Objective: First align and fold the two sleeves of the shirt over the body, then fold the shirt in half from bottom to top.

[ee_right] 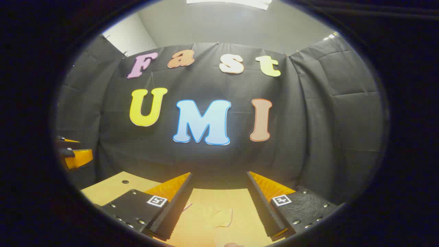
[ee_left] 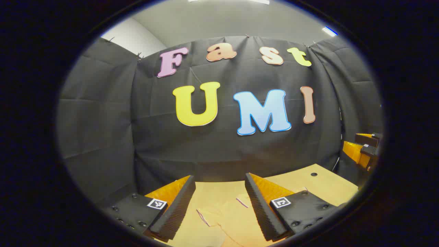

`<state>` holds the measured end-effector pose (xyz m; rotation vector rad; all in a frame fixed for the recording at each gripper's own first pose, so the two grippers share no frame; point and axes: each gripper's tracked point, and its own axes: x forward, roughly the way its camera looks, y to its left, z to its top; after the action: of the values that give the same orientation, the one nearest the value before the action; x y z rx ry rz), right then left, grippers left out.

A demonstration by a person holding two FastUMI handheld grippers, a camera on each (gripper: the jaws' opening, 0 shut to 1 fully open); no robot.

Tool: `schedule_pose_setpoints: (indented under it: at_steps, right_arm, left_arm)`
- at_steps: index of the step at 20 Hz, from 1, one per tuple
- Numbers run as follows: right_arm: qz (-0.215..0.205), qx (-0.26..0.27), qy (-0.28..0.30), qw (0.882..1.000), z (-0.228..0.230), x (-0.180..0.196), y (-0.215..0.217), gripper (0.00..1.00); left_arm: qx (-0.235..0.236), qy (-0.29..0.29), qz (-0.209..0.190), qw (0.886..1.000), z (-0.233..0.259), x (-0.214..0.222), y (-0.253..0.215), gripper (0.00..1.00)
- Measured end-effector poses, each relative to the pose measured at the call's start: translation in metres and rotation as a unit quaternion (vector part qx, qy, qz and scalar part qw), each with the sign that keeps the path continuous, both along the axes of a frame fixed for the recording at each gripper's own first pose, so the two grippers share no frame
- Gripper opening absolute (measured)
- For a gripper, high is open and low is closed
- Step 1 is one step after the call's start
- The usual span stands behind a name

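The shirt (ee_left: 224, 219) is a pale, tan-looking cloth lying flat on the table, with thin dark edge lines showing. In the left gripper view it lies below and between my left gripper's (ee_left: 219, 178) fingers, which stand open above it and hold nothing. In the right gripper view a rounded part of the shirt (ee_right: 209, 219) lies low between my right gripper's (ee_right: 219, 175) open, empty fingers. Both grippers point toward the back wall. The rest of the shirt is cut off below.
The tan table (ee_left: 322, 187) has a small round hole (ee_left: 313, 174) near its far edge. The right gripper (ee_left: 363, 151) shows at the right edge of the left gripper view. The left gripper (ee_right: 72, 156) shows at the left edge of the right gripper view. The black cloth wall stands close behind the table.
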<state>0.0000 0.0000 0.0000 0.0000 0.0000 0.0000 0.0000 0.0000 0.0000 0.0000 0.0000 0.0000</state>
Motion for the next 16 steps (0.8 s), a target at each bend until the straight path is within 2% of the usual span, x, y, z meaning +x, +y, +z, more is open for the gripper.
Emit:
schedule_pose_setpoints:
  at_steps: [16]
  right_arm:
    - [-0.004, 0.009, 0.031, 0.999, -0.026, 0.014, -0.028, 0.95]
  left_arm:
    - [-0.007, 0.002, 0.001, 1.000, 0.000, 0.007, -0.014, 0.94]
